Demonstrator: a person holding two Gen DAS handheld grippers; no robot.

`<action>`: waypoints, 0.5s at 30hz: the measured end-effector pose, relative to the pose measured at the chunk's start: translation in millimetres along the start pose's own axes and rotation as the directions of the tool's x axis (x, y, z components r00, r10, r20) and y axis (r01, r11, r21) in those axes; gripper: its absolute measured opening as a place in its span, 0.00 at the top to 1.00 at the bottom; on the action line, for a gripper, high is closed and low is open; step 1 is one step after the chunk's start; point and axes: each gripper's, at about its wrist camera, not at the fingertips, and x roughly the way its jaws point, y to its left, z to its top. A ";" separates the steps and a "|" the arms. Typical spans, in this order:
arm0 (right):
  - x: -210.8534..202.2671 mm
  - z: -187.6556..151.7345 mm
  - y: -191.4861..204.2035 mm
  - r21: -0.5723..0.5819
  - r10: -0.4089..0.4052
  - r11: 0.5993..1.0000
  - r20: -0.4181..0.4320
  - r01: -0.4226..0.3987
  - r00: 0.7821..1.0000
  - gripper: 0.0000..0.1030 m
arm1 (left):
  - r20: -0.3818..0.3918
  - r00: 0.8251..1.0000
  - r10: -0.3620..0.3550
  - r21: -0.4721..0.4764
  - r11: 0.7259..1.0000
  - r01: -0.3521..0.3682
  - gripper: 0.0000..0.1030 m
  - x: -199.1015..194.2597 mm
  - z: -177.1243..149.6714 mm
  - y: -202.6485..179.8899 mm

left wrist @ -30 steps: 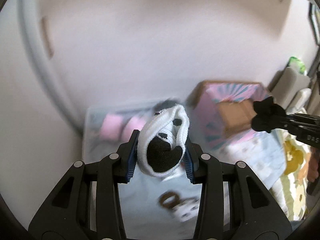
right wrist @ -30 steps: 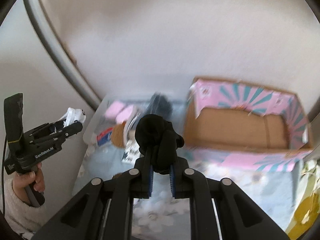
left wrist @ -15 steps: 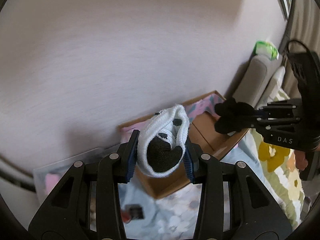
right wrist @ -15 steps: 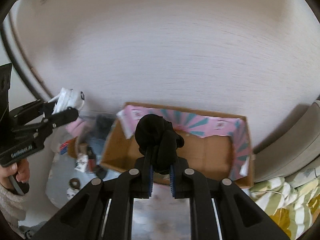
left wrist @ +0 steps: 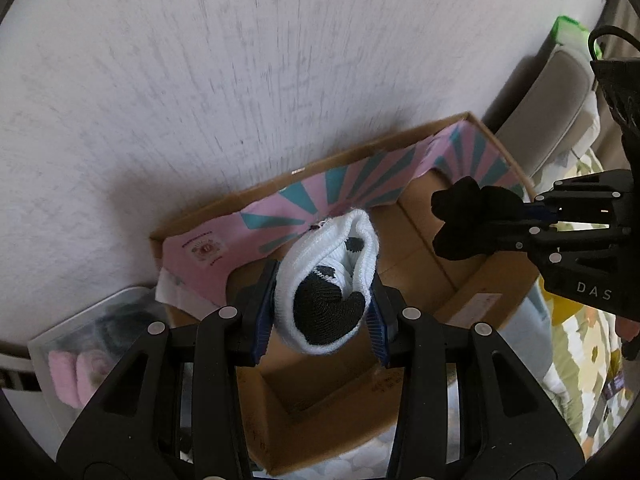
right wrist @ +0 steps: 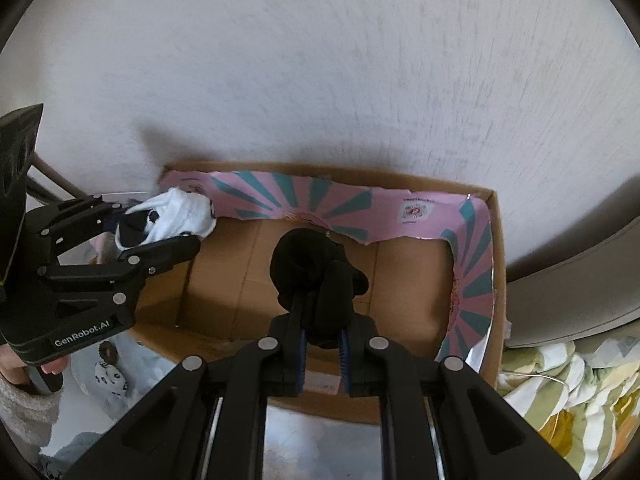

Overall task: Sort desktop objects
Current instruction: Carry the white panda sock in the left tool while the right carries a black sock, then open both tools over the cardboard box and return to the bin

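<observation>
My left gripper (left wrist: 320,308) is shut on a rolled white sock with black patches (left wrist: 332,280) and holds it above the left part of an open cardboard box (left wrist: 344,412) with a pink and teal lining. My right gripper (right wrist: 322,344) is shut on a rolled black sock (right wrist: 316,276) above the middle of the same box (right wrist: 412,308). The box floor that shows is bare. The left gripper and white sock (right wrist: 168,216) show at the box's left end in the right wrist view. The black sock (left wrist: 472,216) shows at the right in the left wrist view.
The box stands against a white wall. A clear plastic bin (left wrist: 92,344) with pink rolled items sits left of the box. A grey cushion (left wrist: 560,104) and a floral blanket (right wrist: 560,384) lie to the right. Small items (right wrist: 108,364) lie on the pale cloth left of the box.
Both grippers moved right from above the plastic bin to above the cardboard box, each still holding its sock. The box now fills the middle of both views.
</observation>
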 end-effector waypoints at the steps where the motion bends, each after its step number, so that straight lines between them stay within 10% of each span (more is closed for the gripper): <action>1: 3.9 0.7 -1.5 0.002 0.004 1.000 -0.012 -0.004 1.000 0.88 | -0.010 1.000 -0.005 0.000 1.000 0.005 0.65 -0.4 -1.8 3.6; 4: 15.1 5.1 -7.3 0.002 -0.008 1.000 -0.026 0.008 1.000 0.86 | -0.029 1.000 -0.004 -0.002 1.000 0.004 0.57 -5.3 -5.2 11.6; 6: 19.6 7.4 -6.6 -0.008 -0.033 0.999 -0.037 0.032 0.999 0.72 | -0.042 0.999 0.029 -0.002 1.000 -0.029 0.07 -6.0 -3.0 12.6; 7: 21.0 7.7 -6.9 -0.008 -0.044 0.999 -0.038 0.043 0.998 0.59 | -0.033 0.998 0.045 0.001 0.999 -0.045 0.01 -9.1 -1.7 13.7; 11: 17.2 8.7 -8.0 0.010 -0.025 1.000 -0.022 0.025 0.999 0.33 | 0.019 0.998 0.056 0.027 0.998 -0.057 0.00 -29.1 -0.4 16.1; 15: 7.4 10.7 -2.9 0.007 -0.053 0.999 -0.008 0.053 0.999 0.32 | 0.043 0.996 0.074 0.046 0.996 -0.076 0.00 -50.4 -3.7 20.5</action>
